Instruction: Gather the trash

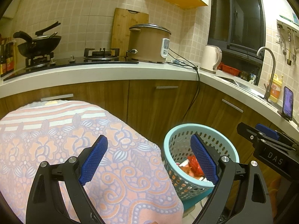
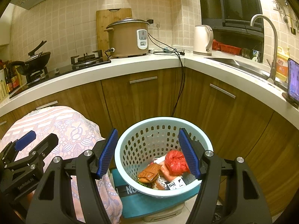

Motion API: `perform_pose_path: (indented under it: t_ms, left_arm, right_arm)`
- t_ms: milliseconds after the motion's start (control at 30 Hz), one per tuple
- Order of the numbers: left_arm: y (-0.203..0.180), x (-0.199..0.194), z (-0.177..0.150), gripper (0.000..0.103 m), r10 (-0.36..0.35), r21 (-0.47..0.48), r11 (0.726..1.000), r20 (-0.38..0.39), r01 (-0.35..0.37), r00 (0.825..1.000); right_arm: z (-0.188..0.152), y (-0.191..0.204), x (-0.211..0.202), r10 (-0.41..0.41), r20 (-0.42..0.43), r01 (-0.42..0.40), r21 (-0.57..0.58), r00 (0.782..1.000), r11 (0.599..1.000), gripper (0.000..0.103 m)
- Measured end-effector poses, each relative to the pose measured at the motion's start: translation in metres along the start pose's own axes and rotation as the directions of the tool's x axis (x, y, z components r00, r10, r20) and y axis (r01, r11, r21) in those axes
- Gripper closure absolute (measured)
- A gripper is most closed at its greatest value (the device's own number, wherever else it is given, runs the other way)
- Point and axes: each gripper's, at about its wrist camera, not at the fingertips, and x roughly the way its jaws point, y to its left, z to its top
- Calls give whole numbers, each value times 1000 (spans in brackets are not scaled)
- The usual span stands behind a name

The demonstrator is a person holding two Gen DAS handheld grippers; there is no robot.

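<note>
A light blue perforated basket point(image 2: 130, 140) stands on a teal box low in front of the cabinets; it also shows in the left wrist view point(image 1: 179, 136). It holds trash: a red plastic bag point(image 2: 174, 161), a brown wrapper point(image 2: 149, 173) and paper scraps. My right gripper point(image 2: 147, 154) is open and empty, its blue pads either side of the basket mouth, above it. My left gripper point(image 1: 149, 159) is open and empty, over the edge of a table covered by a pink floral cloth point(image 1: 56, 140), left of the basket. Each gripper shows in the other's view.
A white L-shaped counter point(image 2: 168, 63) runs behind with wooden cabinets below. On it stand a wok point(image 1: 39, 44), gas hob, rice cooker point(image 2: 129, 37), kettle point(image 2: 202, 39), sink with tap point(image 2: 269, 43) and a phone point(image 2: 293, 80). A black cord hangs down by the basket.
</note>
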Motion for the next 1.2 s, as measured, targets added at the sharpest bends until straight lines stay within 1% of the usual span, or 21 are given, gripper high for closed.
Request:
perform_pose_path:
  t_ms: [1100, 1200]
  left_arm:
    - [-3, -1, 1, 15, 4, 8, 1000, 3, -4, 1000]
    - [-8, -4, 1, 15, 11, 28, 1000, -1, -11, 1000]
  right_arm:
    - [-1, 2, 2, 3, -4, -3, -5, 1000, 1000, 40]
    - [0, 1, 0, -1, 2, 1, -1, 1000, 1000, 40]
